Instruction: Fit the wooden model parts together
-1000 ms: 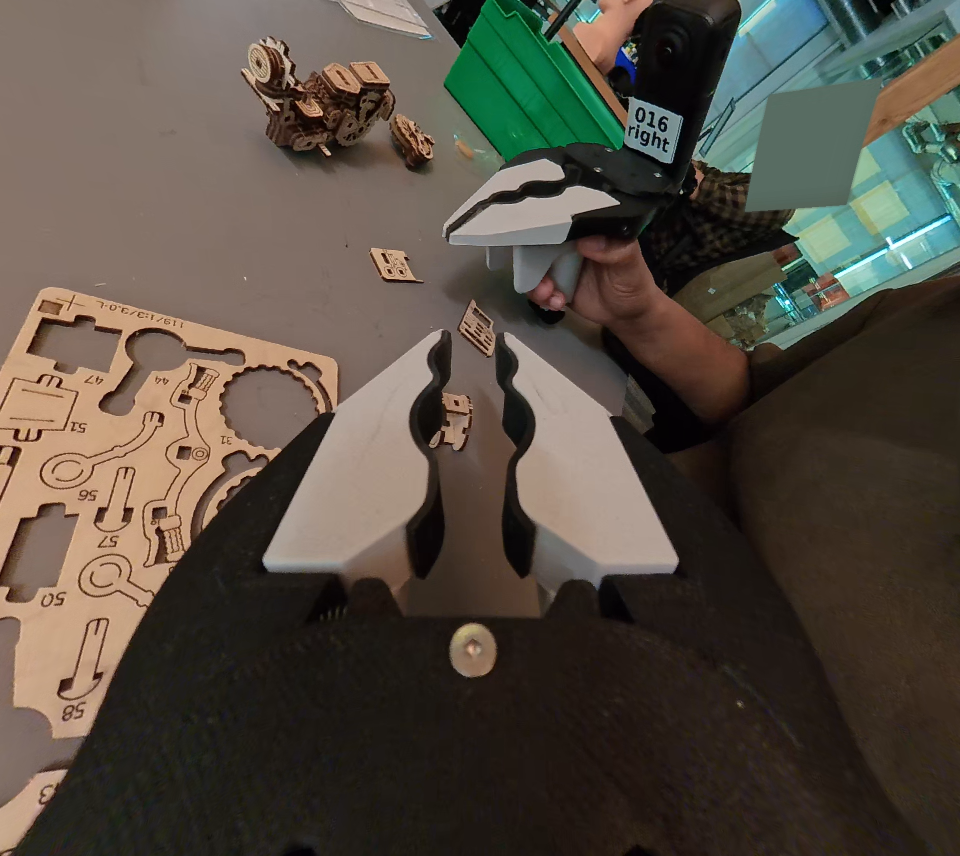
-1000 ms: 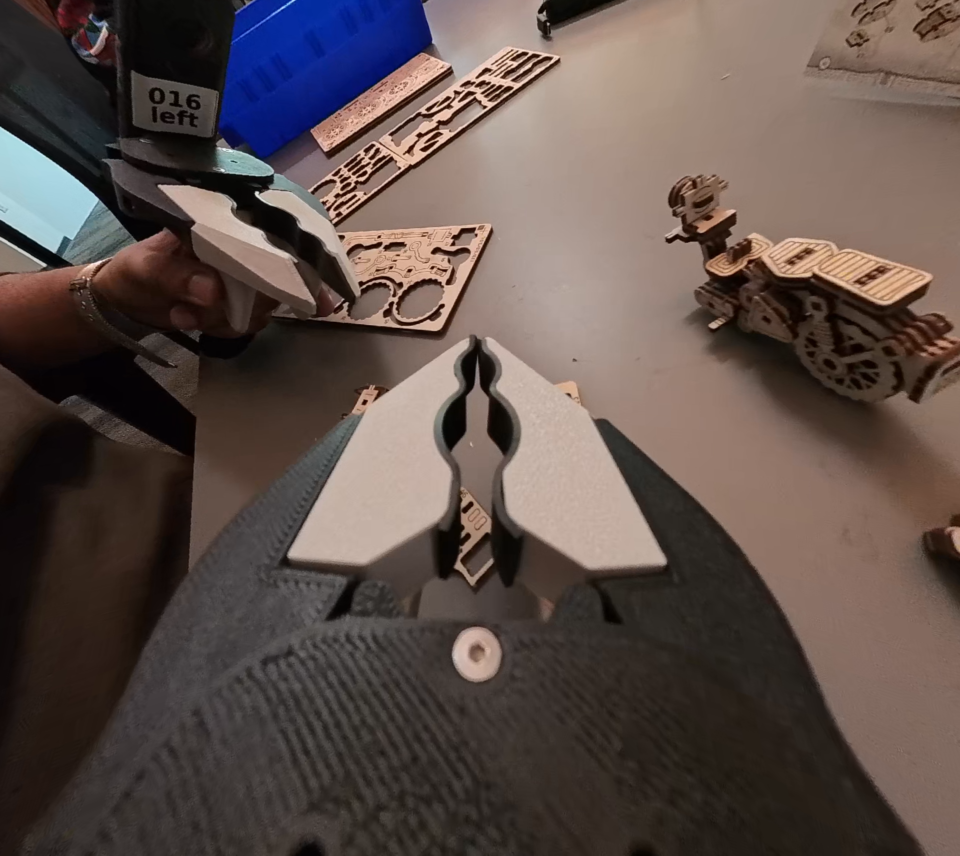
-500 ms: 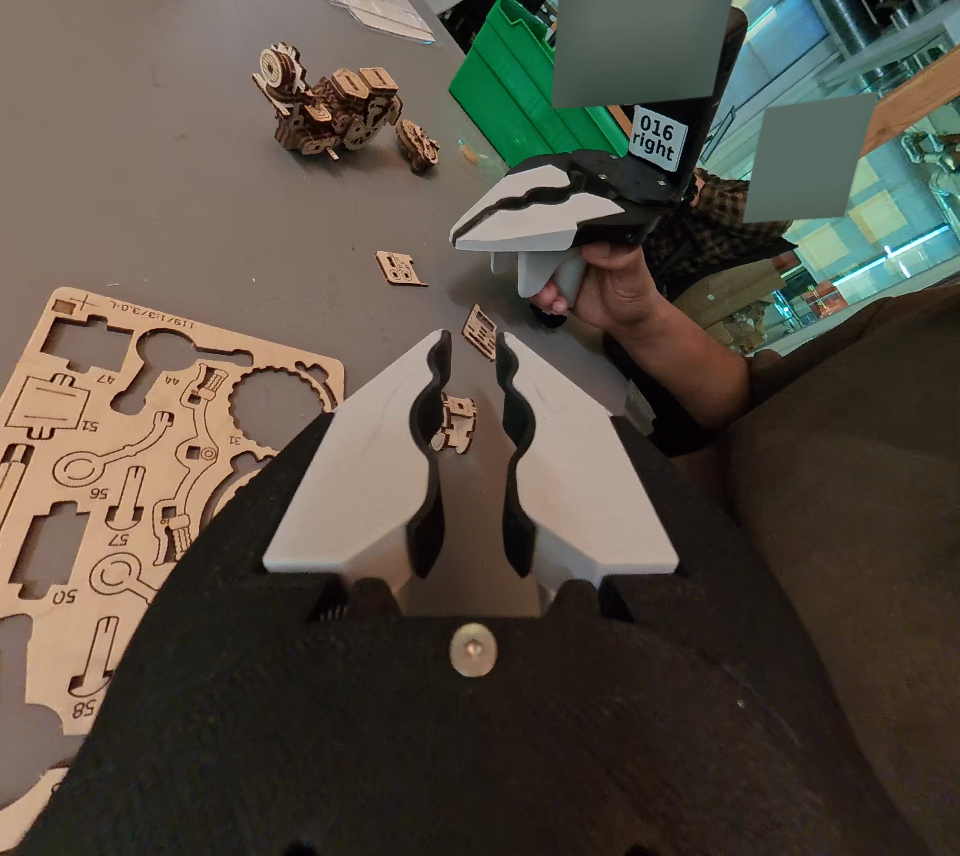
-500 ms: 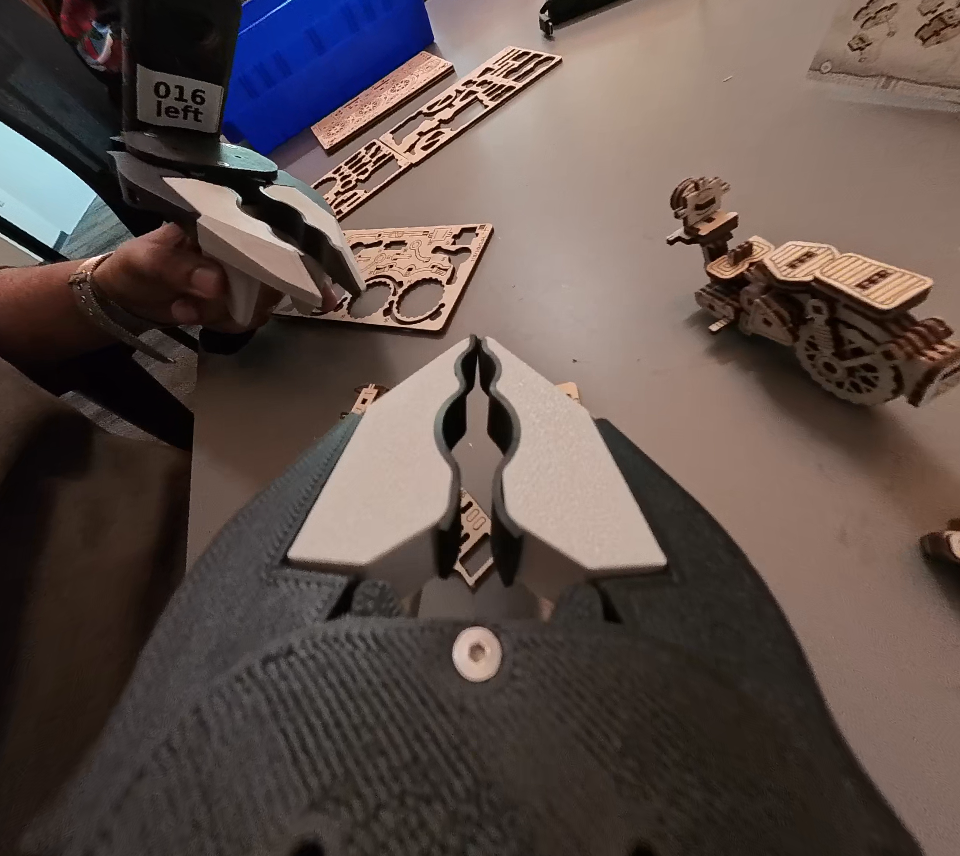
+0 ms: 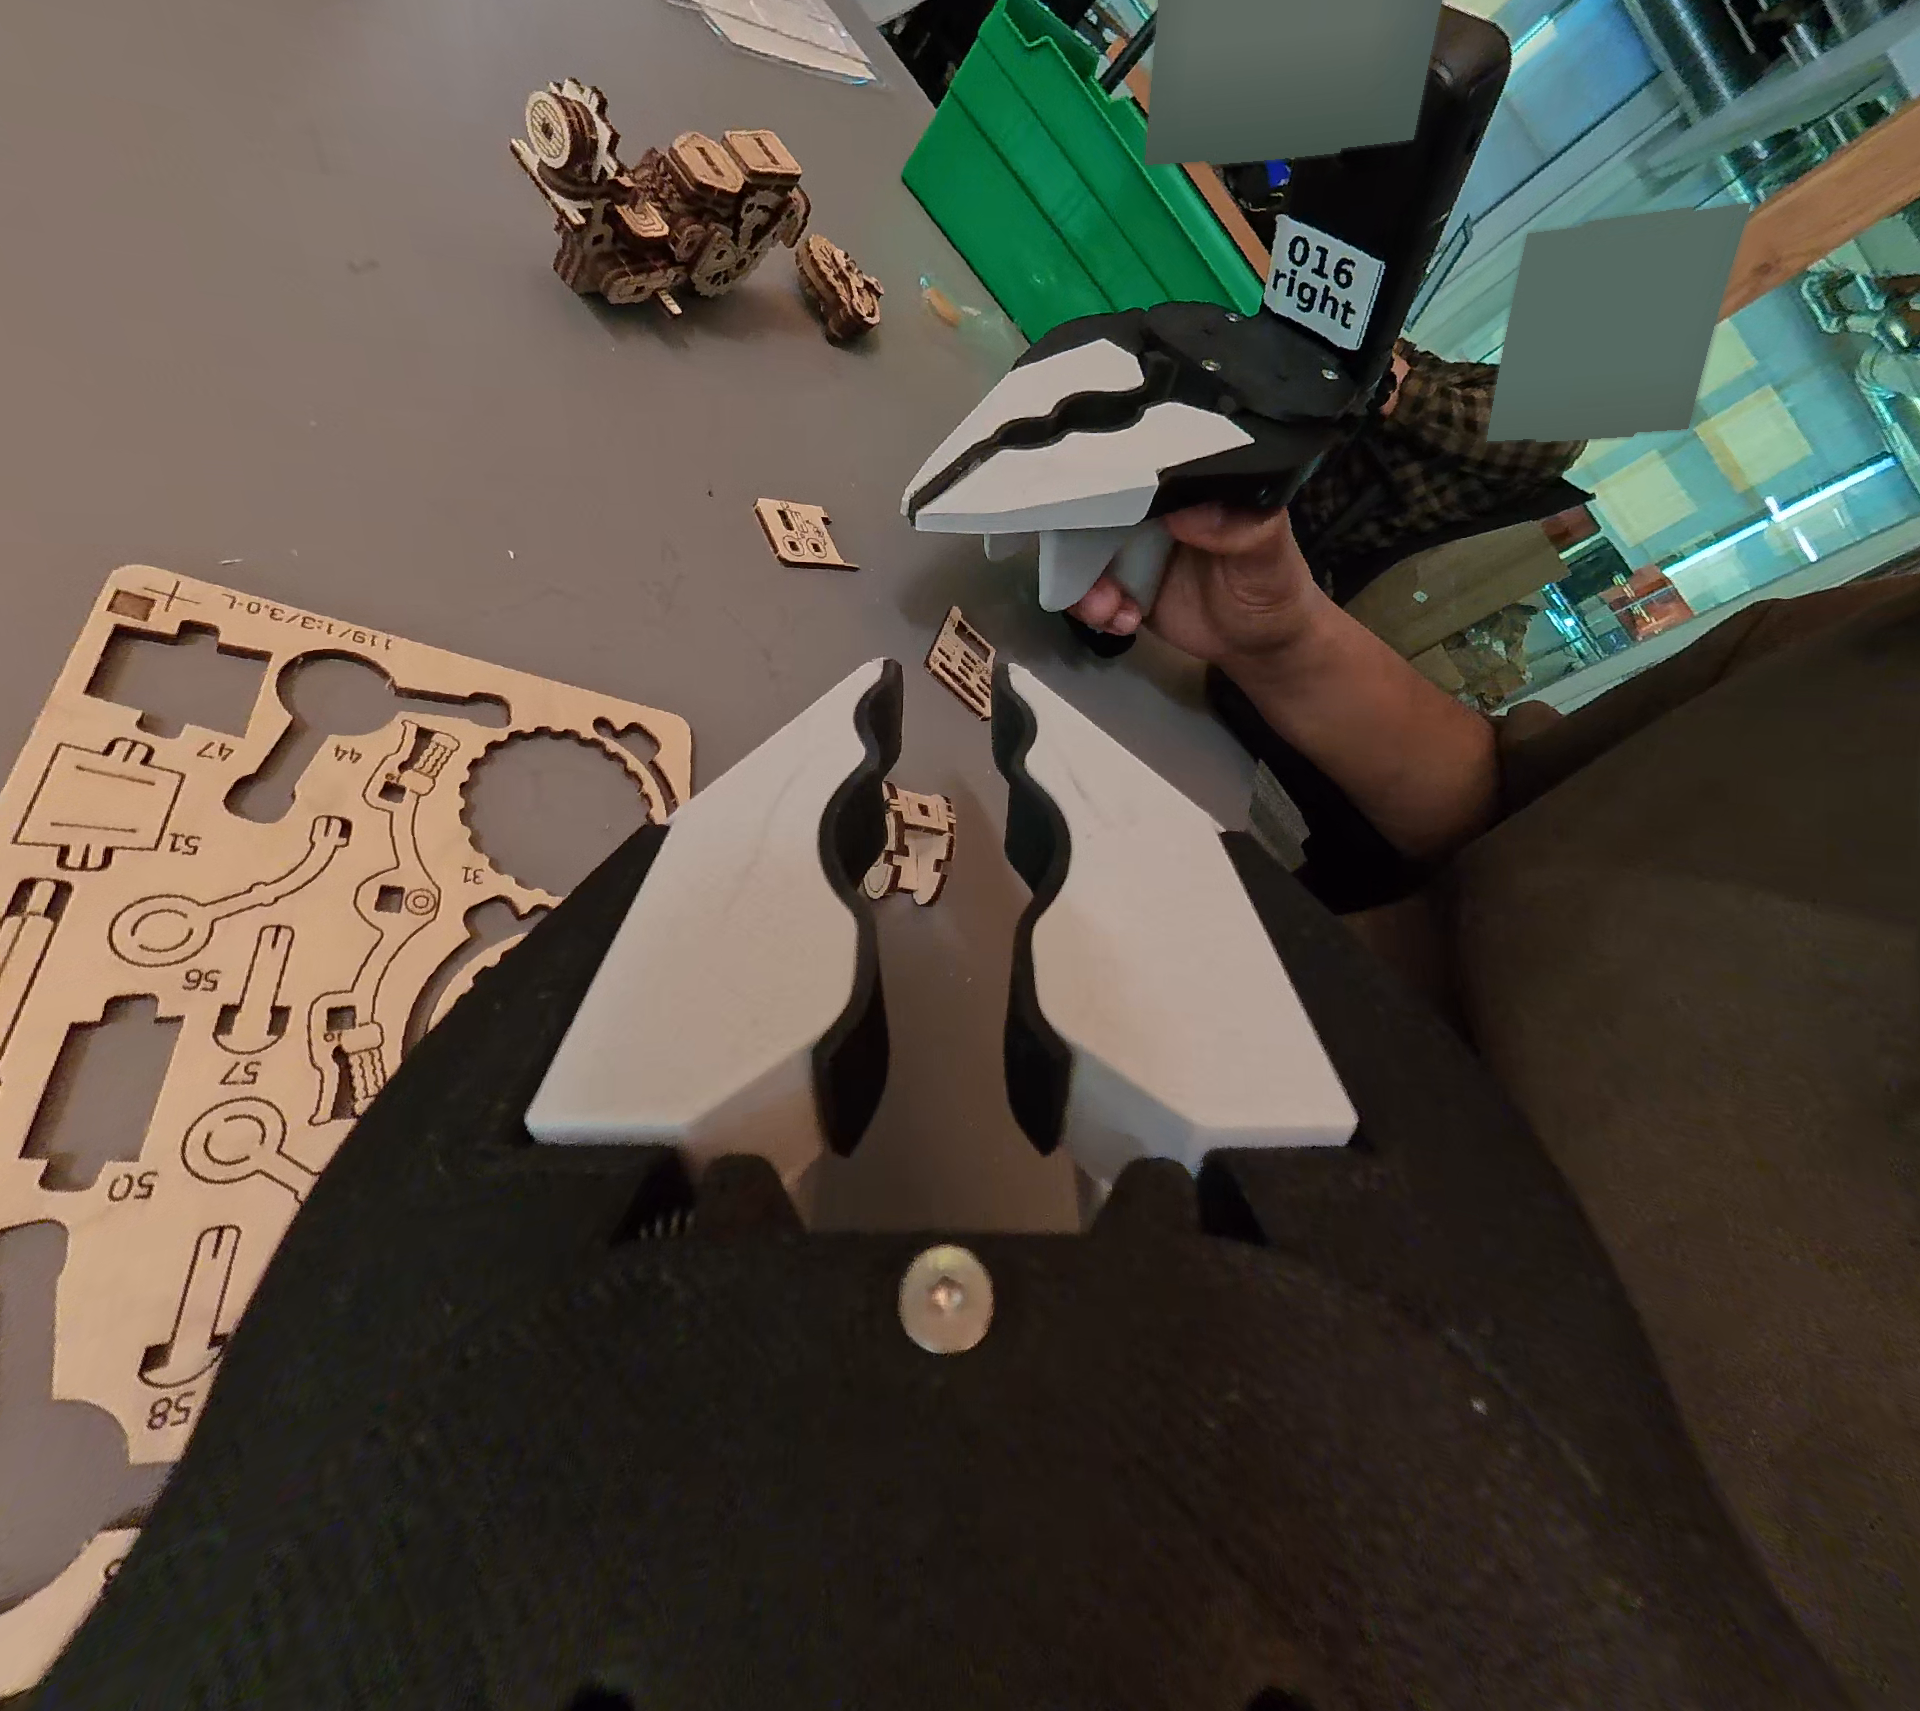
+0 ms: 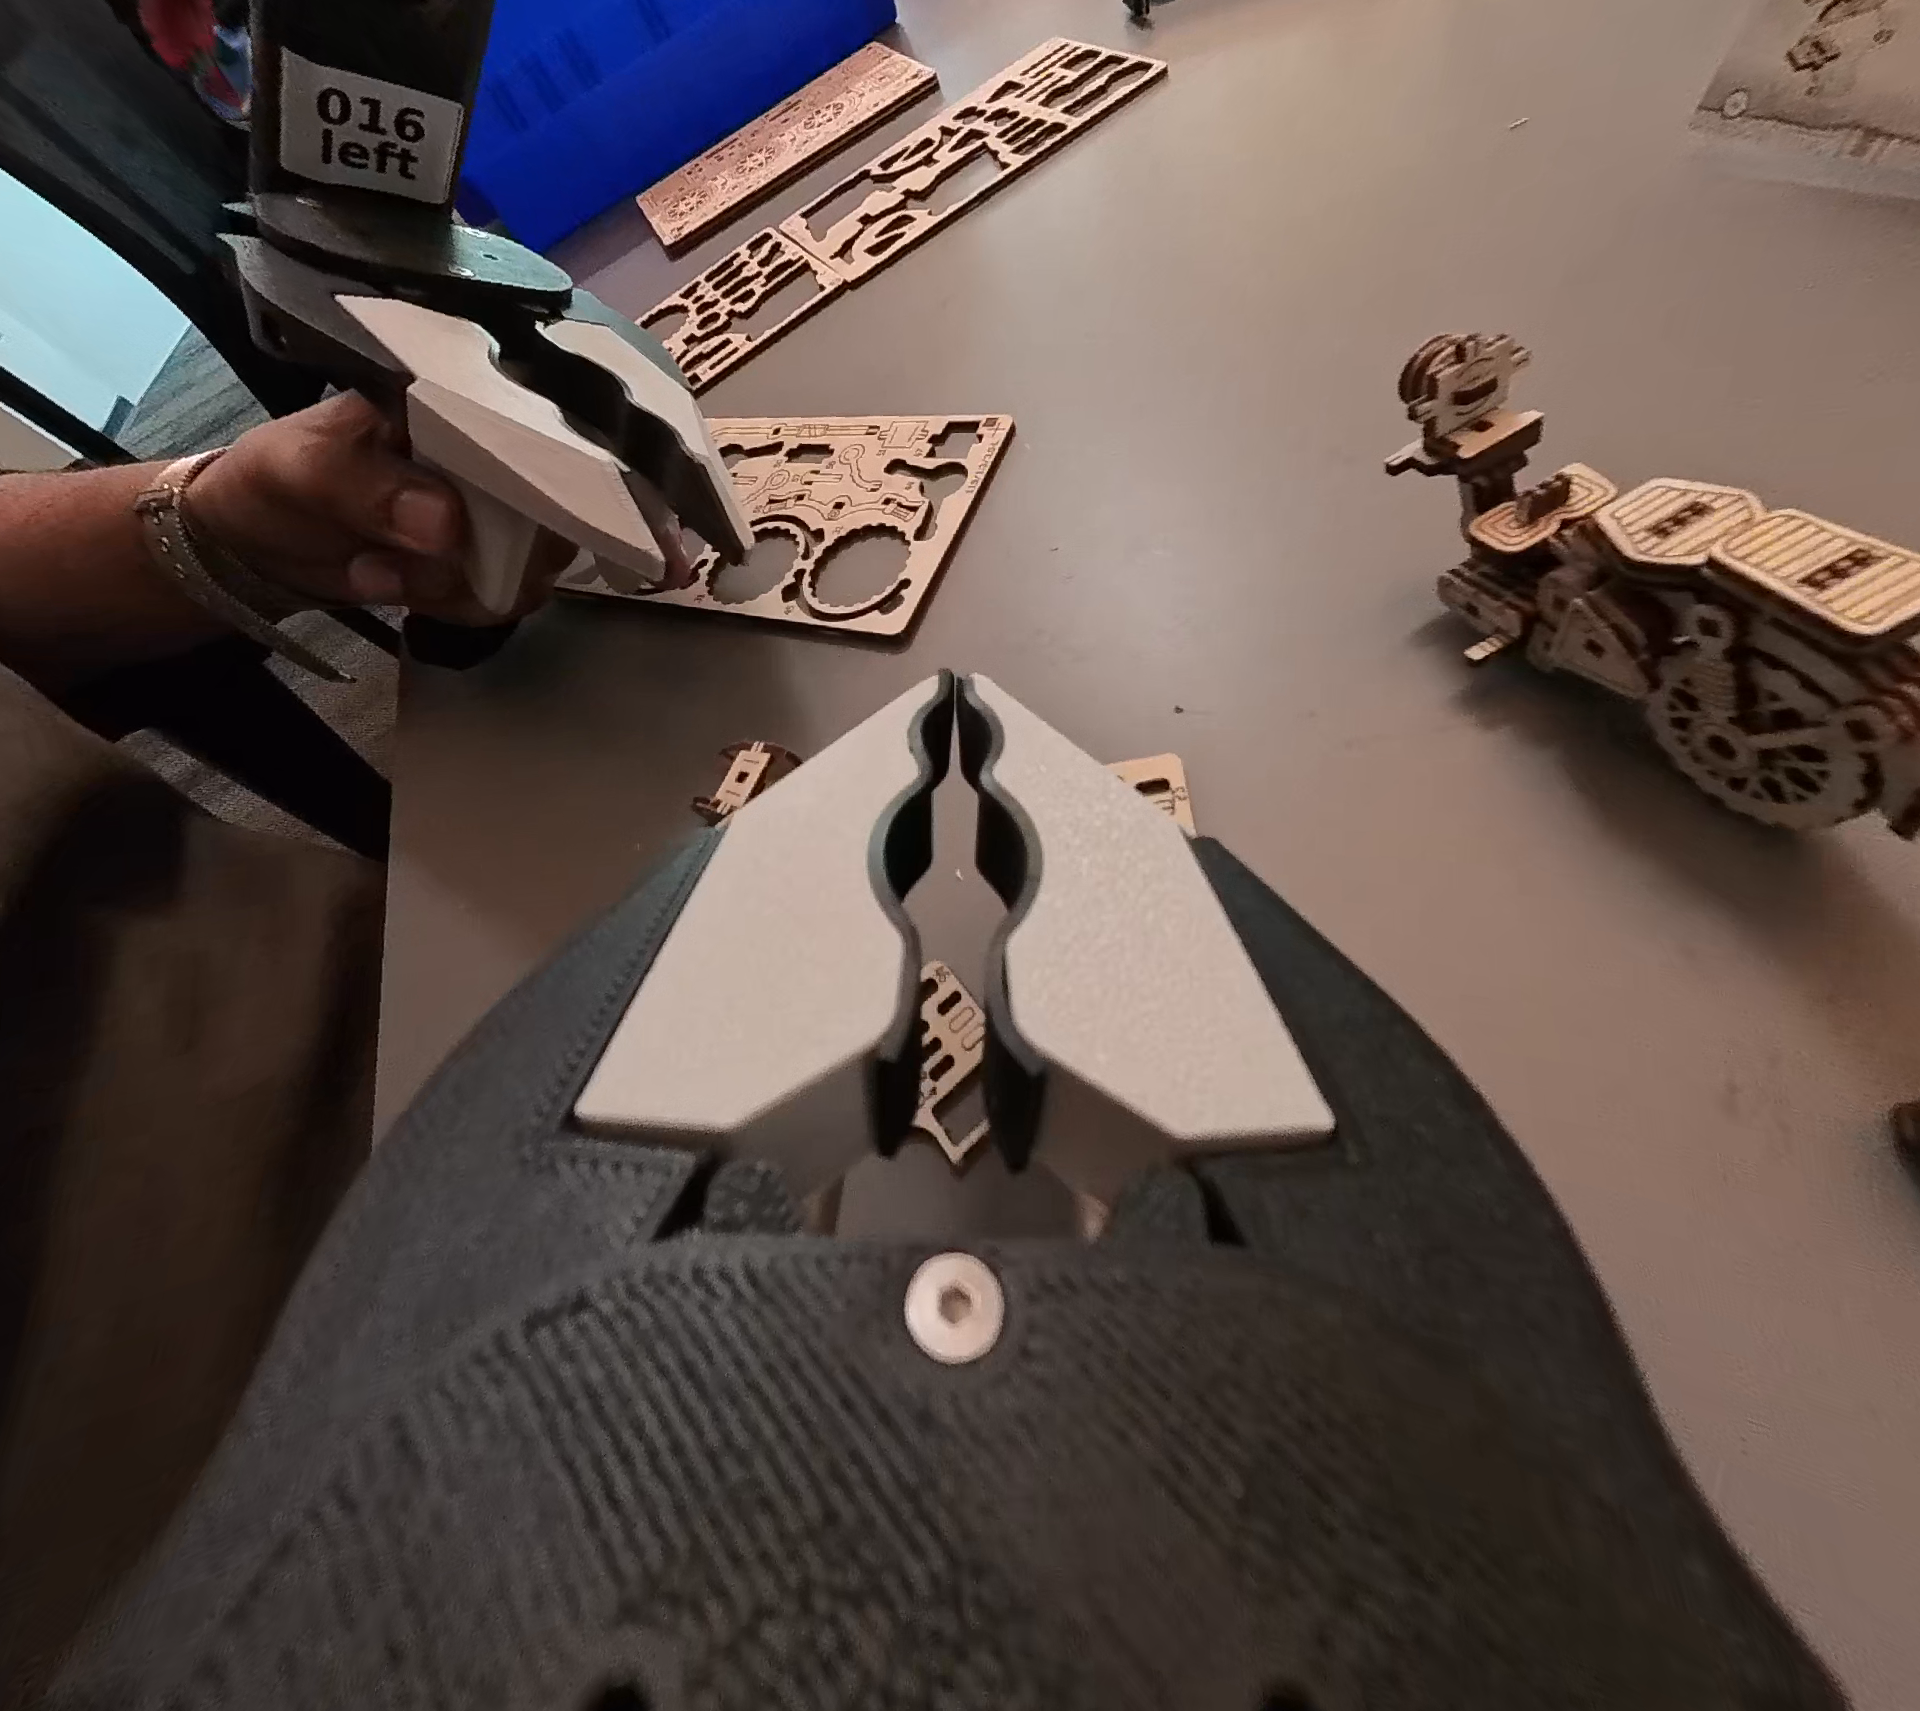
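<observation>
The fingers (image 5: 727,913) of the left gripper (image 5: 943,695) stand apart and empty above a small assembled wooden part (image 5: 914,842) lying on the grey table (image 5: 312,331), just right of a punched plywood sheet (image 5: 208,882). The fingers (image 6: 1132,955) of the right gripper (image 6: 954,682) are closed tip to tip on nothing, held above a flat slotted wooden piece (image 6: 945,1053) near the table's near edge. A second flat piece (image 5: 802,533) lies farther out, and the partly built wooden motorcycle model (image 6: 1683,612) stands well apart at the far right, with a loose wooden wheel assembly (image 5: 840,288) just beside it.
</observation>
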`<state>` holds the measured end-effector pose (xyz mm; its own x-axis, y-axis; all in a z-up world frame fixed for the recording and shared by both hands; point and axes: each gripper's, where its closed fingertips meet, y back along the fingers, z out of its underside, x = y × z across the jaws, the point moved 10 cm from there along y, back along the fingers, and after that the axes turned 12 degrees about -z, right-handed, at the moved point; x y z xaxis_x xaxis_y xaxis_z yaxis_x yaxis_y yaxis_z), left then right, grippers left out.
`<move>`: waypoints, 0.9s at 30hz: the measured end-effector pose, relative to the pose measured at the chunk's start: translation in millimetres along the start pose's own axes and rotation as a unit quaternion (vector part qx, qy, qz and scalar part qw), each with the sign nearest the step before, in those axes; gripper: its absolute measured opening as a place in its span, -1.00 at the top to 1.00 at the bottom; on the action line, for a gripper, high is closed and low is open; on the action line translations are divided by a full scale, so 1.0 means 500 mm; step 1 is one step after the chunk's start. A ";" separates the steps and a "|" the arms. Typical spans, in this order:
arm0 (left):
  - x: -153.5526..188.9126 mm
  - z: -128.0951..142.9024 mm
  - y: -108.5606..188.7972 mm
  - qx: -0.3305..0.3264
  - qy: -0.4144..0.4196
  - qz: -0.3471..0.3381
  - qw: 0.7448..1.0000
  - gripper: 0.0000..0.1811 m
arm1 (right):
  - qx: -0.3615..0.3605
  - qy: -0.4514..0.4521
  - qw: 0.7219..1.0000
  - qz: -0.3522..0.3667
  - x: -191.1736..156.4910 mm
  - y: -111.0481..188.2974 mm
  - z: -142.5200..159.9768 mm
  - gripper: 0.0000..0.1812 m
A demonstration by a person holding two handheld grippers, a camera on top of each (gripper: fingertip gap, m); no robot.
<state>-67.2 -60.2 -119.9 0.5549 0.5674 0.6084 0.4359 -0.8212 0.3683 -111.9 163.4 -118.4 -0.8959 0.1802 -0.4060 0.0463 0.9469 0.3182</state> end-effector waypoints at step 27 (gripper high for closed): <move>0.007 0.005 -0.006 -0.024 0.003 0.017 1.000 0.60 | -0.094 0.045 0.993 -0.053 -0.026 -0.032 0.017 0.83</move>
<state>-64.8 -55.6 -120.8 0.5653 0.5386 0.6248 0.3818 -0.8422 0.3805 -97.4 147.9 -125.4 -0.9274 0.0497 -0.3707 -0.1264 0.8912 0.4357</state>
